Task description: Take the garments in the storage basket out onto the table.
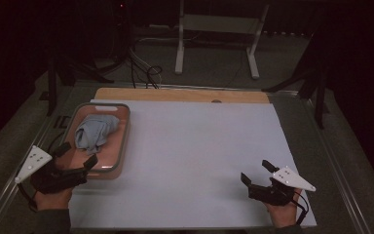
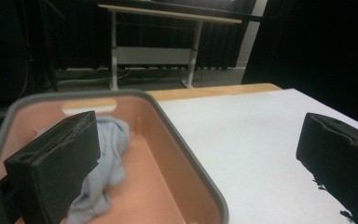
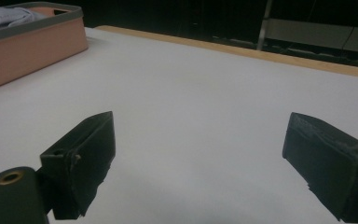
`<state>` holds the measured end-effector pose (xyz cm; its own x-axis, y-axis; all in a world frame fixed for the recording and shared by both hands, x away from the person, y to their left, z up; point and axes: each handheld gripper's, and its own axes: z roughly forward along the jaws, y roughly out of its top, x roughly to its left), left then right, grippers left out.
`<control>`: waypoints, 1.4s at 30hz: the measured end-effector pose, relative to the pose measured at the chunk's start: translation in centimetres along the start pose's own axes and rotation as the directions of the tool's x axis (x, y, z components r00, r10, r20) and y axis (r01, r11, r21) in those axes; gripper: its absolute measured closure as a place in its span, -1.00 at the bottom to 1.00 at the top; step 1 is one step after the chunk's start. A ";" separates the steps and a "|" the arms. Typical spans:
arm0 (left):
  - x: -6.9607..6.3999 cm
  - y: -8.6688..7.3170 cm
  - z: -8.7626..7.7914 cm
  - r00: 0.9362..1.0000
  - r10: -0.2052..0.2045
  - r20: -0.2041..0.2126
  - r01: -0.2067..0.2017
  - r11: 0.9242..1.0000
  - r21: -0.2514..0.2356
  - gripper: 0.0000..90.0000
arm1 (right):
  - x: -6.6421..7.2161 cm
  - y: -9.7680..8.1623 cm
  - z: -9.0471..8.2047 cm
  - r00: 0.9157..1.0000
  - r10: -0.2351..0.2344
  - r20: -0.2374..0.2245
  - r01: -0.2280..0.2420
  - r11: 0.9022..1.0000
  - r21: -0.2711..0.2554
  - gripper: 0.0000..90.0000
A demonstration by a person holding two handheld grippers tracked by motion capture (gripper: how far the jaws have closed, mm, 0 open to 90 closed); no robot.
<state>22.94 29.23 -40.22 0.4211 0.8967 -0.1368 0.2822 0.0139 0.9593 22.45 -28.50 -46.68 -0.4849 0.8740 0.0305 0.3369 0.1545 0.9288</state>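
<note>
Left claw is released, its jaws wide at the near end of the pink tray, where a grey cloth lies. Right claw is released too, over the white desk, near right.

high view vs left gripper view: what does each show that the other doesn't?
High view alone: both hands, the right gripper open over the white sheet, and the left gripper open at the bin's near end.

Left gripper view alone: a close look inside the bin, with one jaw over the bin and the other over the sheet.

Shared: the pink bin, the grey cloth in it, the white sheet, the table's wooden edge.
</note>
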 end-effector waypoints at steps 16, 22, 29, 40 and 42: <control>3.4 3.2 3.0 0.997 0.026 -0.068 -0.020 0.996 0.087 -0.98 | 0.1 -0.1 0.1 1.000 -0.012 0.008 0.012 1.000 0.000 -0.79; 4.2 4.5 4.1 0.995 0.049 -0.093 -0.039 0.994 0.103 -0.98 | 0.0 -0.1 0.2 1.000 -0.013 0.004 0.013 1.000 0.006 -0.79; 5.1 5.1 6.1 0.991 0.065 -0.115 -0.048 0.987 0.150 -0.98 | 0.1 -0.2 0.3 1.000 -0.020 -0.001 0.020 1.000 0.012 -0.79; 6.6 4.4 8.8 0.985 0.071 -0.155 -0.035 0.973 0.226 -0.95 | 0.0 -0.2 0.4 1.000 -0.020 -0.009 0.020 1.000 0.021 -0.79; 6.8 4.3 9.1 0.983 0.072 -0.166 -0.030 0.971 0.237 -0.95 | 0.0 -0.2 0.4 1.000 -0.014 -0.009 0.015 1.000 0.023 -0.79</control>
<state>34.86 31.38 -39.30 0.2908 0.9564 -0.0248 0.4659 -0.1189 0.8768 22.72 -28.31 -47.05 -0.4966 0.8677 0.0203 0.3483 0.1778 0.9204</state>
